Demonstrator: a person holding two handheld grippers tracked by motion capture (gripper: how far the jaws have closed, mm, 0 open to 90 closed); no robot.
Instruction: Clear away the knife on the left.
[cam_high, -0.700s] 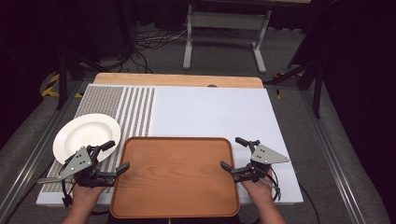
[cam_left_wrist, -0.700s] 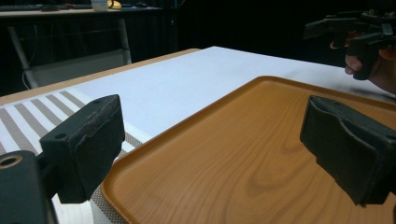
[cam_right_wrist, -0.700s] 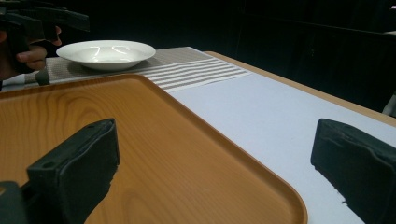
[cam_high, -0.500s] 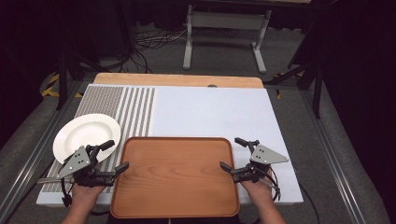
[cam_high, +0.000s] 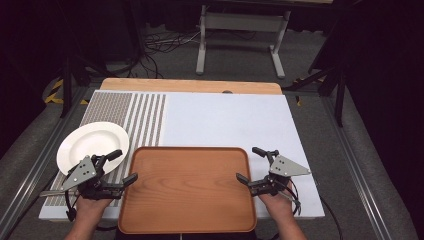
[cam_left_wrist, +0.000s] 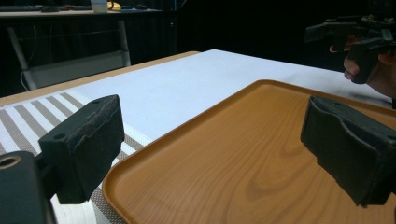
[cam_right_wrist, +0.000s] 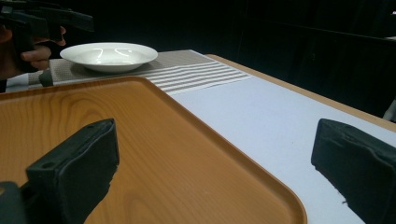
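A wooden tray (cam_high: 187, 187) lies at the near edge of the table, flanked by the left gripper (cam_high: 119, 167) and right gripper (cam_high: 252, 165). Each stands with jaws wide apart astride a corner of the tray's rim, gripping nothing. A white plate (cam_high: 92, 145) sits just beyond the left gripper.

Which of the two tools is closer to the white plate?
The left tool: it stands right beside the white plate, while the right tool is across the wooden tray.

High view looks down and forward over the table; both gripper views sit low, close, facing across the shared wooden tray (cam_high: 187, 187)
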